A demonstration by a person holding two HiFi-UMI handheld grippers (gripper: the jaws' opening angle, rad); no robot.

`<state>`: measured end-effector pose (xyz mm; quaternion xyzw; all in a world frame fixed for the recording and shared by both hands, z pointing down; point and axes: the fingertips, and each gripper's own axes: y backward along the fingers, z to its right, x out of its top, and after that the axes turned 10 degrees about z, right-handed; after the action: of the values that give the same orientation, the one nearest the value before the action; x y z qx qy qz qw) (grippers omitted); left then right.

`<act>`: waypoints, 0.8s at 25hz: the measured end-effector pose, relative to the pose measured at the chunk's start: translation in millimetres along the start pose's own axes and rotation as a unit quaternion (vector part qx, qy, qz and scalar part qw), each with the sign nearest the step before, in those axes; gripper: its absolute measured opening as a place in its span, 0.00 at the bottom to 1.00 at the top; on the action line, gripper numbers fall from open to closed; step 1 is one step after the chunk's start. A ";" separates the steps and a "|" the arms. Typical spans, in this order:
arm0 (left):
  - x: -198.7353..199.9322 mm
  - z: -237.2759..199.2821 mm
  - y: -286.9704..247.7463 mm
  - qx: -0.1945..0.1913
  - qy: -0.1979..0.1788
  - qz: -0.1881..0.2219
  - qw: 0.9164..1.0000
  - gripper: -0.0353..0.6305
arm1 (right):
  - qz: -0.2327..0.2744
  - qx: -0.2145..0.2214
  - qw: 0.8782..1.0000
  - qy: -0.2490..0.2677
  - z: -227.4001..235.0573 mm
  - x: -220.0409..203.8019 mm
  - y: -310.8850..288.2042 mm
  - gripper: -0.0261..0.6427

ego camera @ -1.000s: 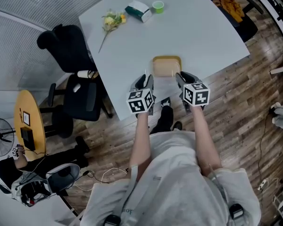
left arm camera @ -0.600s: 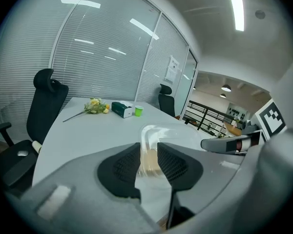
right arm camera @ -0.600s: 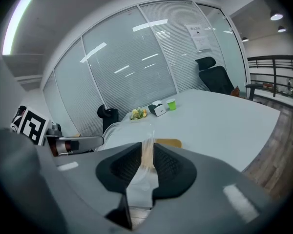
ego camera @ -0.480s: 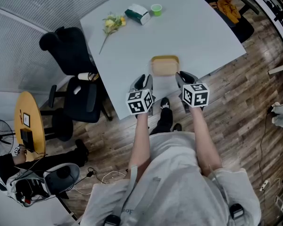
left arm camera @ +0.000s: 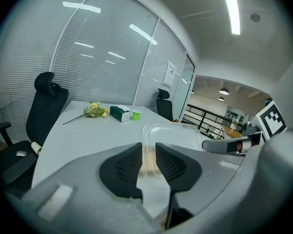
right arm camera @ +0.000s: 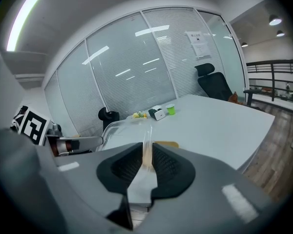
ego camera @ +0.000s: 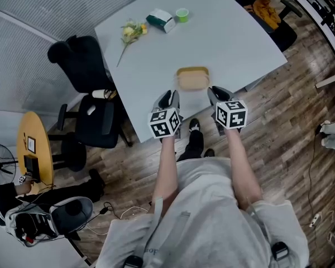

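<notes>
A clear plastic lid hangs between my two grippers over the near edge of the white table. My left gripper is shut on the lid's left rim. My right gripper is shut on its right rim. Just beyond the lid a shallow tan container rests on the table, and its corner shows past the right jaws. The lid is lifted clear of the tabletop.
At the table's far side lie a yellow flower bunch, a green and white box and a small green cup. Black office chairs stand to the left. A further chair with an orange cloth is far right.
The clear lid has come up a little between the two grippers and shows higher in both gripper views. Both grippers stay shut on its rims.
</notes>
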<state>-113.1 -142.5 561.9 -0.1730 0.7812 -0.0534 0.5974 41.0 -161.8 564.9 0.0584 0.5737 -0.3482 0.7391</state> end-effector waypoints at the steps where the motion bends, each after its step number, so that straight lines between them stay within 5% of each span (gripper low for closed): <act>1: 0.4 0.1 0.4 0.000 0.000 0.002 1.000 0.18 | 0.001 -0.001 1.000 0.001 0.8 0.8 0.8 0.12; 20: 12.3 6.1 -2.0 -0.008 -0.004 0.010 1.000 0.18 | 0.011 -0.012 1.000 0.007 4.7 13.1 3.4 0.07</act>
<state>-109.6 -147.7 549.5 -0.1700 0.7811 -0.0401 0.5994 48.1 -167.4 553.8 0.0587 0.5825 -0.3324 0.7394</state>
